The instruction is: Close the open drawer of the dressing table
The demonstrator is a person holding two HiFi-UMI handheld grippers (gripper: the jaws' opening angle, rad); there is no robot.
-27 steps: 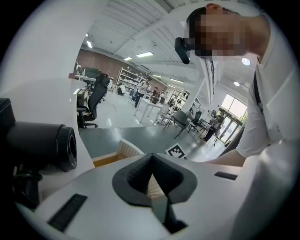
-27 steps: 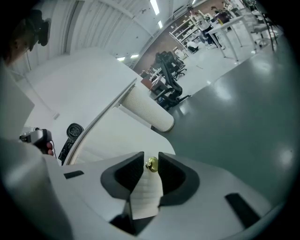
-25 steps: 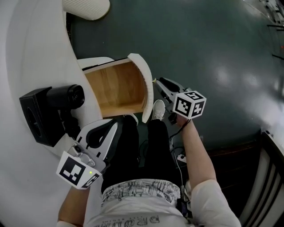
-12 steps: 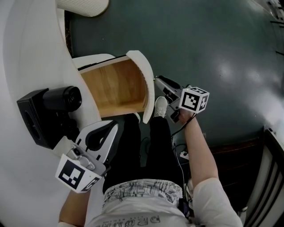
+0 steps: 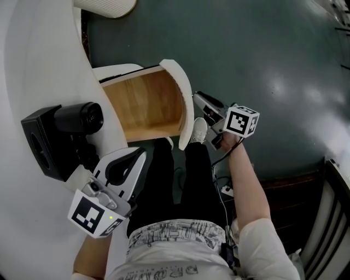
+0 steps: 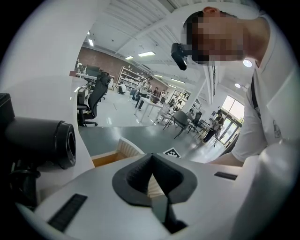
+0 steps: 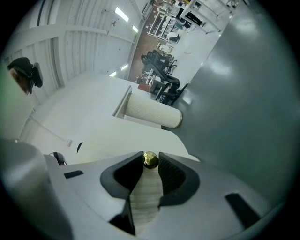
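The dressing table's drawer (image 5: 145, 106) stands pulled out, showing its wooden inside behind a white ribbed front (image 5: 186, 104). My right gripper (image 5: 196, 98) is at the outer face of that front. Its jaws have just been closing, and the small brass knob (image 7: 150, 160) sits between the pad tips of the right gripper (image 7: 150, 164), touching both. My left gripper (image 5: 134, 158) rests on the white tabletop (image 5: 33, 54) near the drawer's near corner. In the left gripper view the left gripper (image 6: 151, 157) is shut and holds nothing, with the drawer front (image 6: 129, 147) beyond it.
A black camera-like device (image 5: 60, 134) sits on the tabletop, left of the drawer. A white ribbed stool (image 5: 106, 8) stands at the far end. The person's dark trouser legs and a white shoe (image 5: 198, 130) are just below the drawer front. Dark floor (image 5: 262, 54) lies to the right.
The right gripper has rolled a little at the drawer front and edged slightly right. The left gripper has stayed where it was, and the drawer is open about as far as before.
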